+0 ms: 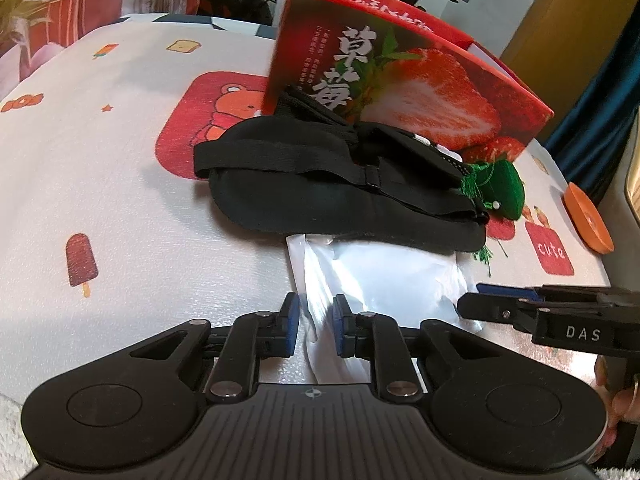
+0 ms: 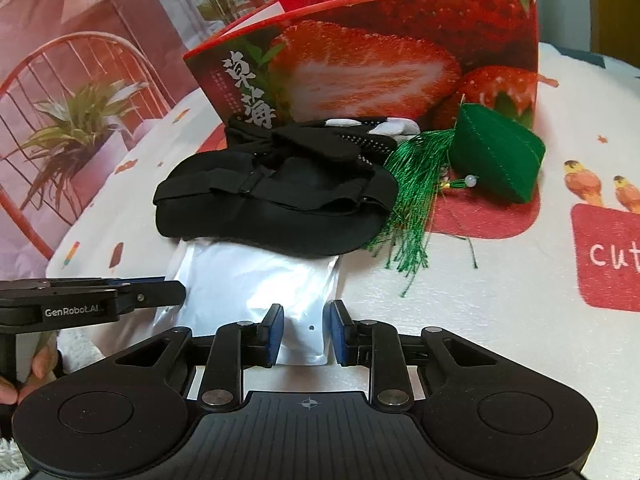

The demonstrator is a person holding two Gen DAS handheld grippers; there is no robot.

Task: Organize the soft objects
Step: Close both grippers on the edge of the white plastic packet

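Note:
A white plastic bag (image 1: 380,276) (image 2: 256,276) lies flat on the printed cloth, its far end tucked under a black eye mask (image 1: 320,200) (image 2: 272,216). My left gripper (image 1: 316,328) is shut on the bag's near left edge, and the film is creased between its blue pads. My right gripper (image 2: 304,332) is shut on the bag's near right corner. Each gripper also shows from the side in the other's view: the right gripper (image 1: 466,306) and the left gripper (image 2: 180,290). A green tasselled sachet (image 1: 506,188) (image 2: 500,160) lies to the right of the mask.
A red strawberry box (image 1: 400,80) (image 2: 360,60) stands open behind the pile, with a black item bearing white dots (image 2: 360,136) against it. An orange disc (image 1: 588,220) sits at the cloth's right edge. A person's fingers (image 2: 40,364) hold the left gripper's handle.

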